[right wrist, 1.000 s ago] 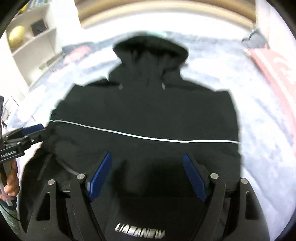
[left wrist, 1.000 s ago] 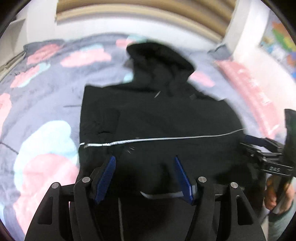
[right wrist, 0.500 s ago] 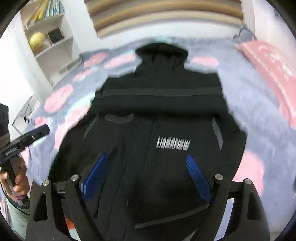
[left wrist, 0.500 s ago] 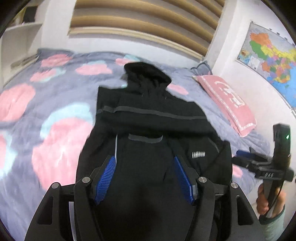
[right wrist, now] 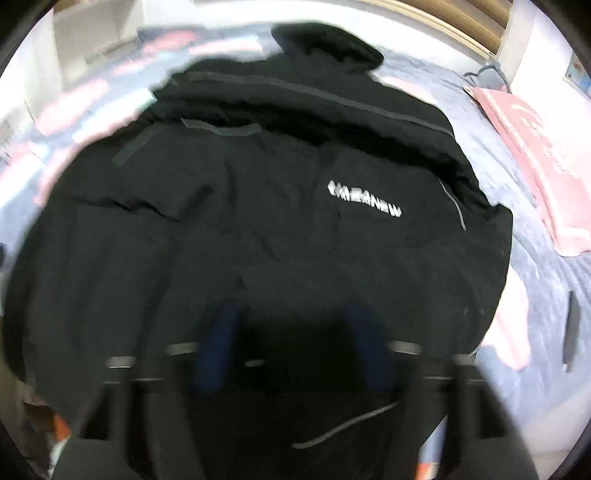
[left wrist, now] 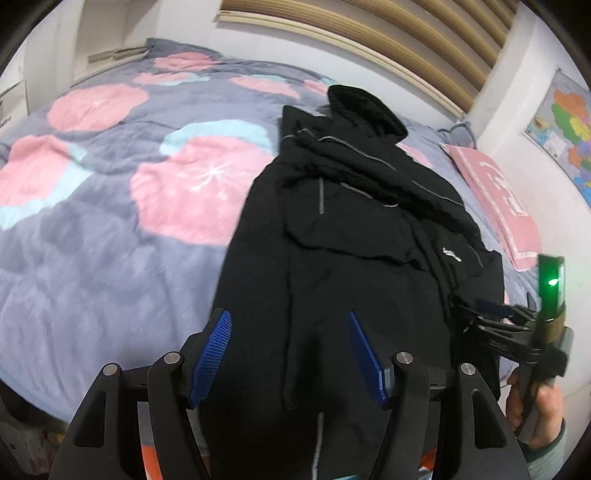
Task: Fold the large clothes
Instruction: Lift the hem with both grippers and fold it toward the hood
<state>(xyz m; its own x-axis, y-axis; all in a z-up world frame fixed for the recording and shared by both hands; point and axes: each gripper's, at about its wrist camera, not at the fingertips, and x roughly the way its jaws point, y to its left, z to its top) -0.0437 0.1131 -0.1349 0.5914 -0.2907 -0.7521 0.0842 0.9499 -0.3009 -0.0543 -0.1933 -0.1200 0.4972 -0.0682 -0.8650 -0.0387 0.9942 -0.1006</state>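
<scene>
A: What do I have nearest the left camera?

B: The left gripper [left wrist: 290,354] sits at the bottom of my view, its blue ribbed fingers [left wrist: 212,354] standing wide apart above the near hem of the large black hooded jacket [left wrist: 351,236]. I see nothing pinched between them; the pads look clear of the cloth.

A: And the other side?

B: The right gripper [right wrist: 291,350] is badly blurred in its own view. Its fingers are closing, with black jacket fabric in the gap, but I cannot tell whether the pads are pressing on it. From my left camera I see that tool at the right edge, held by the person's right hand [left wrist: 532,402], with a green light [left wrist: 552,282] on its upright body, just beside the jacket's right edge.

A: Where does the jacket lie?

B: Flat on the bed, front up, over the grey quilt with pink and pale blue blotches [left wrist: 110,229]. Its white chest lettering [right wrist: 364,199] faces up, thin grey piping crosses the upper part, and the hood [right wrist: 325,44] points away from me towards the slatted wooden headboard [left wrist: 388,33]. A pink pillow [left wrist: 498,203] lies to the right, near the wall with a coloured map [left wrist: 565,136].
</scene>
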